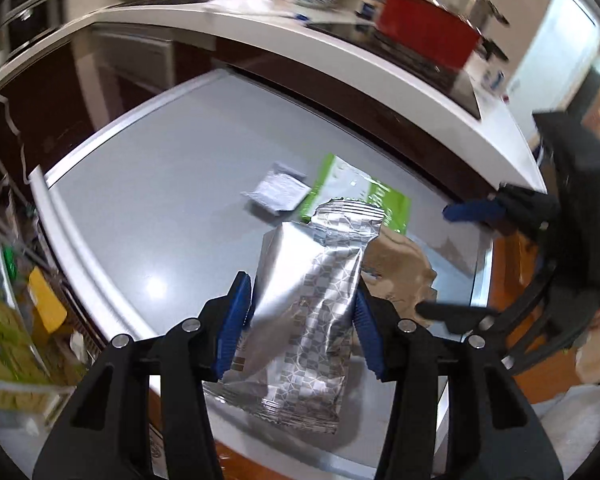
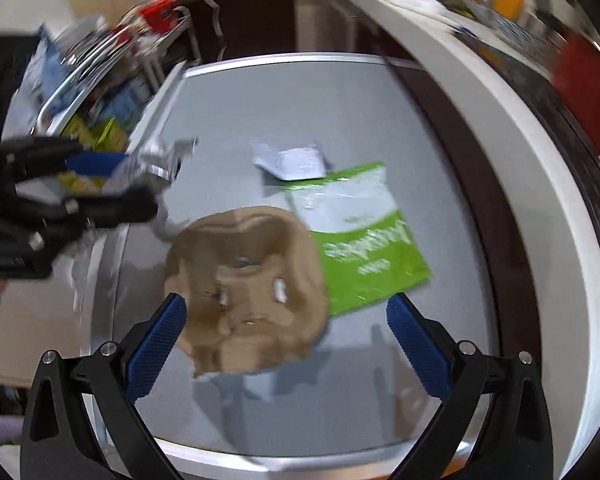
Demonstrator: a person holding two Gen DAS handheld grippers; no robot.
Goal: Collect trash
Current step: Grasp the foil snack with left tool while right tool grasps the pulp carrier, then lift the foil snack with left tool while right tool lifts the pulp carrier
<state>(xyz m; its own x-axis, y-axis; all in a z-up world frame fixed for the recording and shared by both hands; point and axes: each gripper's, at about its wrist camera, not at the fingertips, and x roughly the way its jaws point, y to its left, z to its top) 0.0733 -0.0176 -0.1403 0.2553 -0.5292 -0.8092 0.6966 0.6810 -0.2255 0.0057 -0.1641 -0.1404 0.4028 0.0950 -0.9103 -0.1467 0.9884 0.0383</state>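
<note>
1. Left wrist view: my left tongs (image 1: 304,316) are pinching the silver foil wrapper with a grey checked pattern (image 1: 304,304), blue pads pressed on both its long edges. It hangs between the fingers, lifted off the grey table top with a white rim (image 1: 172,184).
2. Ahead of those tongs lie a small white crumpled packet (image 1: 278,192) and a green and white plastic pouch (image 1: 360,196); to their right, partly behind the foil, sits a crumpled brown paper bag (image 1: 400,272).
3. Right wrist view: my right tongs (image 2: 286,324) are spread wide above the table, gripping nothing. The brown bag (image 2: 252,284) lies between the fingers, close to the left pad; blur stops me saying whether it touches.
4. The green pouch (image 2: 360,240) is just beyond the right finger, the white packet (image 2: 292,160) farther ahead.
5. Progress, as I judge it: one piece picked up, three left on the table, and no bin in sight.
</note>
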